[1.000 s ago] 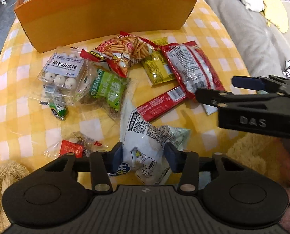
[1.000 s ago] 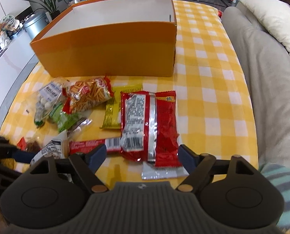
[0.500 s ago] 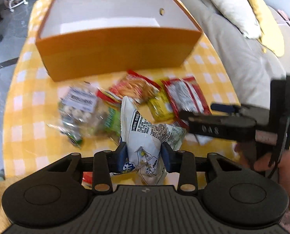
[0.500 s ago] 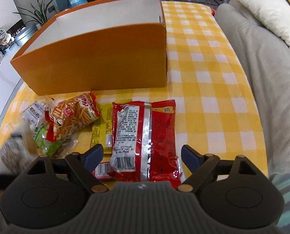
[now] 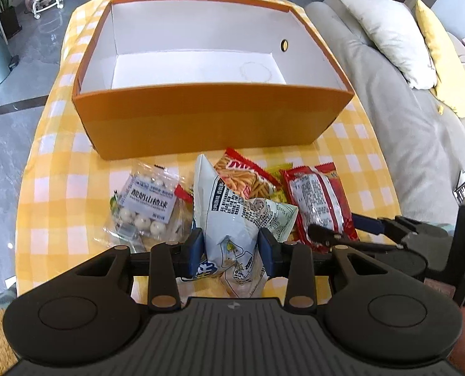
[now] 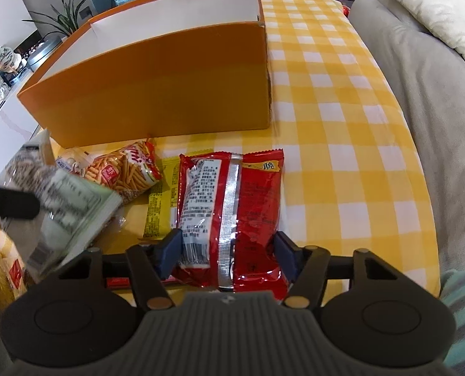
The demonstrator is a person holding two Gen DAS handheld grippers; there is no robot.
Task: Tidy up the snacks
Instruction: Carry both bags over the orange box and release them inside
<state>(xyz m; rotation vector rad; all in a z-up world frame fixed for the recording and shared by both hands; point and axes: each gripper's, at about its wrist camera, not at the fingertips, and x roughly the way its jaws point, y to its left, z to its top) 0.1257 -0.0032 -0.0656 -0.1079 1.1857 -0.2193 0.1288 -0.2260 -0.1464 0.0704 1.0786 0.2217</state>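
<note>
- Left gripper point(image 5: 231, 252): blue pads clamped on a white printed snack bag point(image 5: 232, 219), lifted clear of the table; the bag's top corner points toward 12 o'clock.
- Right gripper point(image 6: 229, 252): jaws closing around a red foil snack packet point(image 6: 232, 206), which lies flat on the cloth between the pads; I cannot tell whether the pads are touching it yet.
- Yellow packet point(image 6: 158, 210) lies just beside the red one at 9 o'clock, partly under it.
- Bag of stick snacks point(image 6: 122, 169) lies at 10 o'clock from the red packet.
- Clear pack of white balls point(image 5: 146, 208) lies at 9 o'clock from the held bag.
- Orange cardboard box point(image 5: 207, 119), white inside, stands at 12 o'clock behind the snacks.
- Everything rests on a yellow checked tablecloth point(image 6: 342, 163).
</note>
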